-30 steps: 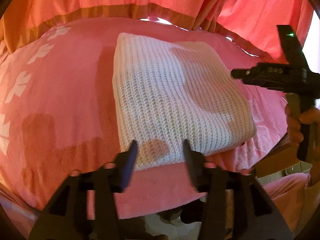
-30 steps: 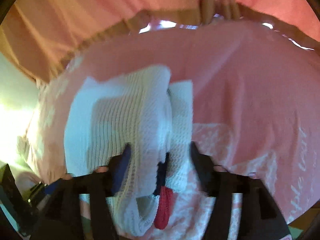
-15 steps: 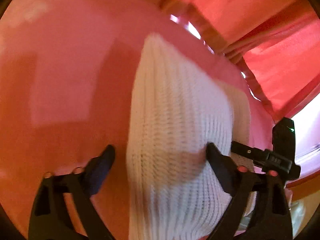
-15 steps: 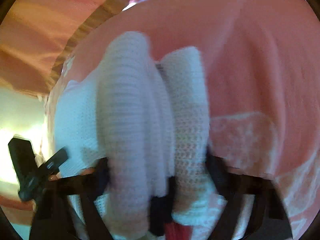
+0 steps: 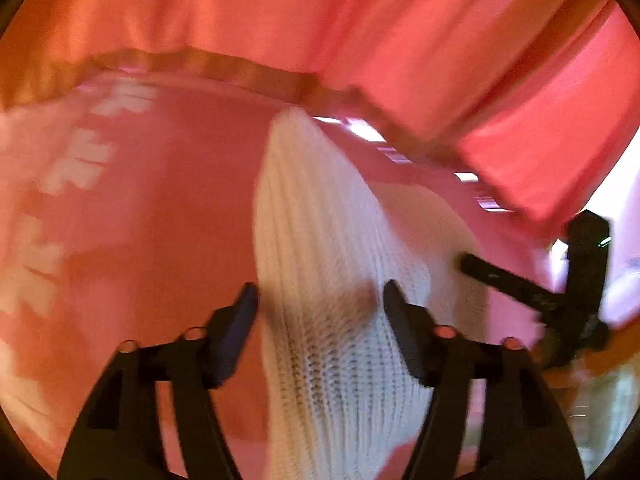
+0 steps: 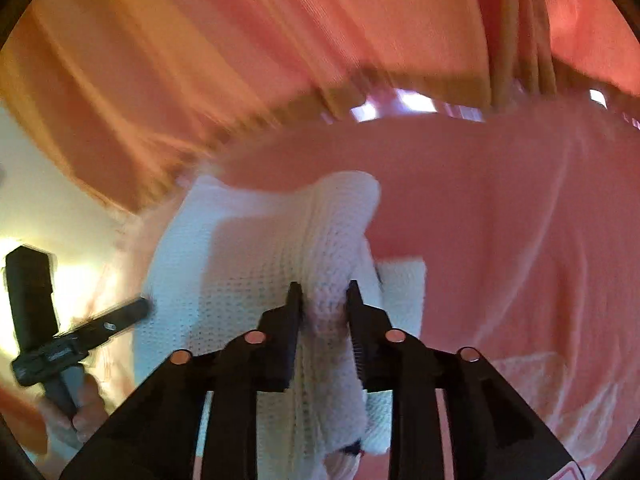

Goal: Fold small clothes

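fingers of the right gripper (image 6: 322,300), having just closed in, pinch a raised fold of the white knit garment (image 6: 248,272). fingers of the left gripper (image 5: 318,312), also just narrowing, straddle another ridge of that garment; contact cannot be confirmed. garment lies on the pink blanket (image 5: 160,220), toward its far edge below the red curtain (image 5: 360,32).

Pink bedspread (image 5: 168,240) with pale leaf-like prints at its left edge. Red-orange curtain (image 5: 360,40) hangs behind, brown hem band, daylight showing beneath it.
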`<state>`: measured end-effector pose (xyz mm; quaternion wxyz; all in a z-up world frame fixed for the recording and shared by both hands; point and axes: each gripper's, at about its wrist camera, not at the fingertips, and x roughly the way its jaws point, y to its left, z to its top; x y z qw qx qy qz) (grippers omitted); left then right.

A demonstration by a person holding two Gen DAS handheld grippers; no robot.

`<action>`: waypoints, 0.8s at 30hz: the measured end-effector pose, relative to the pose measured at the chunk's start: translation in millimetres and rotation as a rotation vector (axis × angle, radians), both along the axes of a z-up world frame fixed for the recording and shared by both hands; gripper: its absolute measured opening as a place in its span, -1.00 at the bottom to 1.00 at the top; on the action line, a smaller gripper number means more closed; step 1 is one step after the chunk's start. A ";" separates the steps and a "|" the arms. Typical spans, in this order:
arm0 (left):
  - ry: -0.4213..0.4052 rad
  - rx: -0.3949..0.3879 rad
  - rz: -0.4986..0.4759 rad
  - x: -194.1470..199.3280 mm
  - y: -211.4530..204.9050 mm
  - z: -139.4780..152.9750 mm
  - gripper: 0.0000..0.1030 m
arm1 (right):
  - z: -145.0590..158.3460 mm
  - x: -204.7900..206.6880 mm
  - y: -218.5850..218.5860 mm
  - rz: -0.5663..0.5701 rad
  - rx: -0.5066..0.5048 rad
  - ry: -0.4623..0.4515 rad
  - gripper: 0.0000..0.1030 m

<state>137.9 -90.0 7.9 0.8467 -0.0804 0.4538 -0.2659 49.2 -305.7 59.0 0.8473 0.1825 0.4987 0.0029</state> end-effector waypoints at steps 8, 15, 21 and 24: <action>0.164 -0.030 -0.005 17.7 29.8 -45.8 0.55 | -37.7 -10.9 13.6 -0.038 -0.040 0.167 0.52; 0.170 0.018 0.005 16.2 25.2 -57.2 0.59 | -42.6 -18.2 24.6 0.051 -0.036 0.124 -0.66; 0.067 0.049 -0.011 3.3 21.6 -40.0 0.68 | -45.3 -60.4 9.7 -0.005 -0.076 0.168 -0.63; 0.113 0.053 -0.017 11.5 13.7 -53.0 0.68 | -69.9 -58.8 12.7 0.014 -0.113 0.245 -0.33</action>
